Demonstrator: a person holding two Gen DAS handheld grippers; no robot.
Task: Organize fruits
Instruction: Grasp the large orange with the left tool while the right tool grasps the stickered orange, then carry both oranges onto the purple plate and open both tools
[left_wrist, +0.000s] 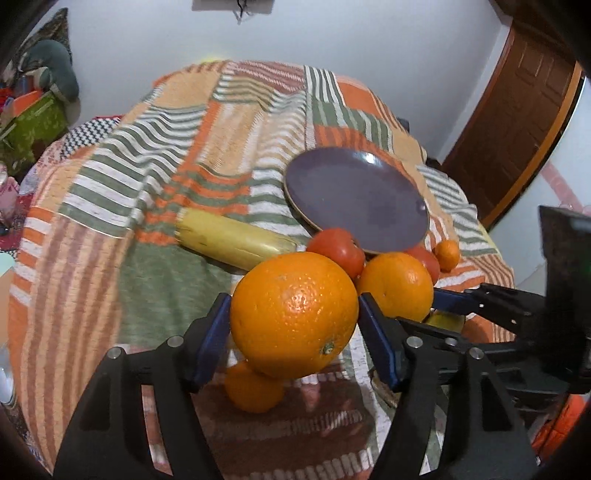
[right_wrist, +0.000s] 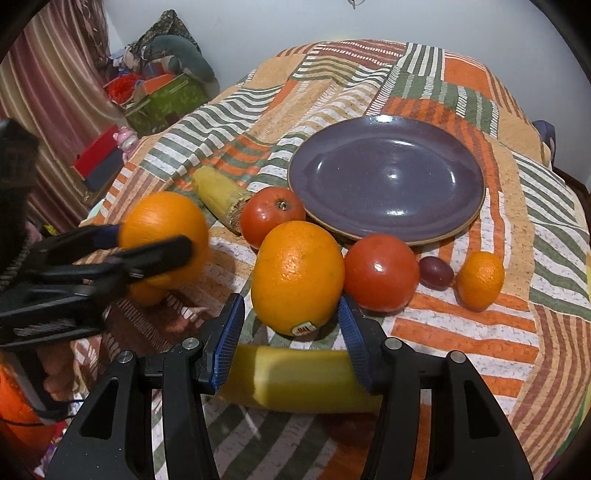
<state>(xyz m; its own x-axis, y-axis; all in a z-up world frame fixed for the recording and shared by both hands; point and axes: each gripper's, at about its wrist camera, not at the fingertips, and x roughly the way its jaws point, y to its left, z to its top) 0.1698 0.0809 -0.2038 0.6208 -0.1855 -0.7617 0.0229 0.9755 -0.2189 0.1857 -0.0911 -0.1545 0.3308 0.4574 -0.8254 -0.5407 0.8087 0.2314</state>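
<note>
My left gripper (left_wrist: 293, 314) is shut on a large orange (left_wrist: 293, 310) and holds it above the patchwork cloth; it also shows in the right wrist view (right_wrist: 162, 236). My right gripper (right_wrist: 291, 339) is open, its fingers either side of a second orange (right_wrist: 297, 277) that rests on the cloth, above a banana (right_wrist: 299, 384). An empty purple plate (right_wrist: 388, 177) lies behind. Two tomatoes (right_wrist: 271, 214) (right_wrist: 380, 271), a grape (right_wrist: 436, 271), a small mandarin (right_wrist: 480, 278) and another banana (right_wrist: 218, 194) lie around it. Another small mandarin (left_wrist: 253, 387) lies under the held orange.
The striped patchwork cloth (right_wrist: 461, 332) covers a round table. A green box (right_wrist: 166, 99) with clutter and a curtain (right_wrist: 48, 85) stand at the left. A brown door (left_wrist: 517, 110) is at the right, behind the table.
</note>
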